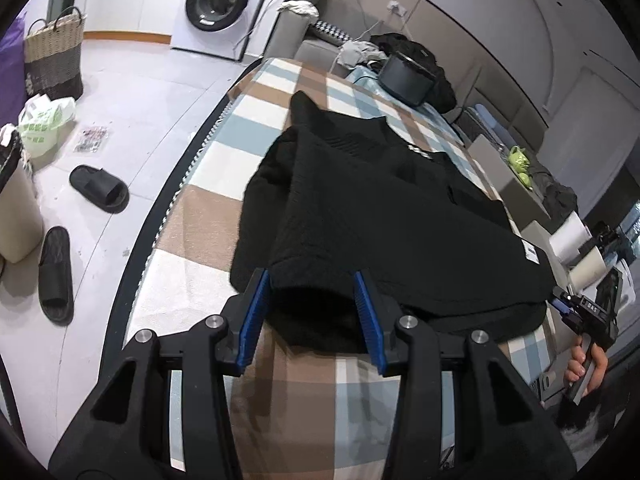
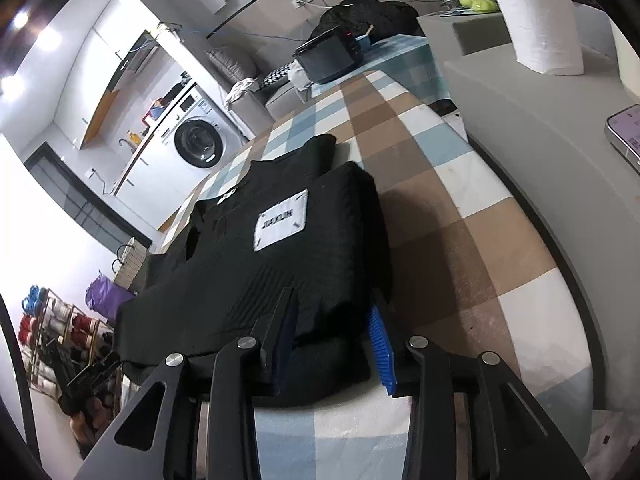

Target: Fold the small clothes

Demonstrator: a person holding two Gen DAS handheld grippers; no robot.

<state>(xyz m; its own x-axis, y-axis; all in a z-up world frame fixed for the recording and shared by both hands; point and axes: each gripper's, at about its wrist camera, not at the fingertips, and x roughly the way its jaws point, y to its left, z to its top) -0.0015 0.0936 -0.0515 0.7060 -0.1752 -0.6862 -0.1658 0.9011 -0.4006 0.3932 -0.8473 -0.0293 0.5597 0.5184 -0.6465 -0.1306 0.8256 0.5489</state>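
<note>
The left gripper (image 1: 314, 316) has its blue pads spread, a folded edge of the black garment (image 1: 384, 216) between them. The right gripper (image 2: 334, 344) stands likewise apart around the other near corner. The garment lies on the checked blanket (image 2: 448, 216).

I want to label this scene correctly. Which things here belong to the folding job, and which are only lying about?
Belong to the job:
black sweater
checked cloth under it
left gripper, fingers around the sweater's edge
right gripper, fingers around the sweater's edge

Only lying about:
slippers
woven basket
washing machine
paper roll
phone
</note>
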